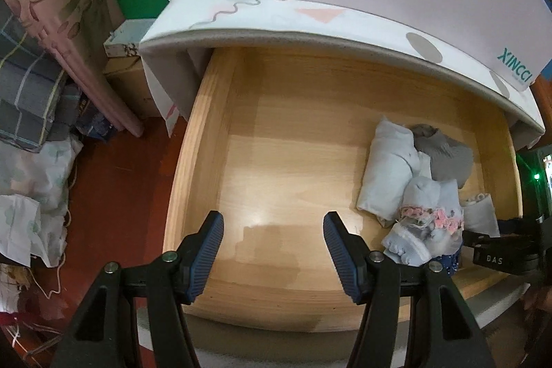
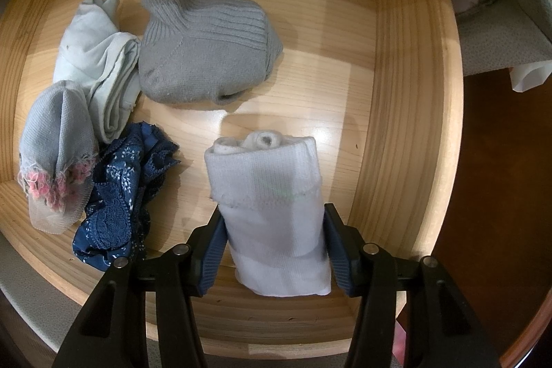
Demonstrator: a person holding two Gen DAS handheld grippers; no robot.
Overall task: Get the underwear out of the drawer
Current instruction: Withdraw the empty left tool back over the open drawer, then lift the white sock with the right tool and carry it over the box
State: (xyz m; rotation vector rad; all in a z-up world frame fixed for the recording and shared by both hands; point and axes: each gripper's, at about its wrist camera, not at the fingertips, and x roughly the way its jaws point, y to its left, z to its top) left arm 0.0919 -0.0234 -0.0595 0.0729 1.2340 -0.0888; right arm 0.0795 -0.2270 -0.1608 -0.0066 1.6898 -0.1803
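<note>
Right tool (image 2: pixel 274 244) clamped on white roll (image 2: pixel 272 212) near drawer (image 2: pixel 414 92) right wall; left tool (image 1: pixel 274 250) apart over bare drawer floor

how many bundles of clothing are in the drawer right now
5. White roll in the right hand-held gripper; grey knit at the back; pale green bundle left of it; pink-trimmed grey one and navy lace piece nearer the front. Smaller items may be hidden underneath.

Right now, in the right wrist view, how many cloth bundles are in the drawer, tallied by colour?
White: 1, the white roll between the right gripper's fingers
Grey: 1, the grey knit bundle
Pale mint: 1
Grey with pink trim: 1
Navy lace: 1
Total: 5
</note>
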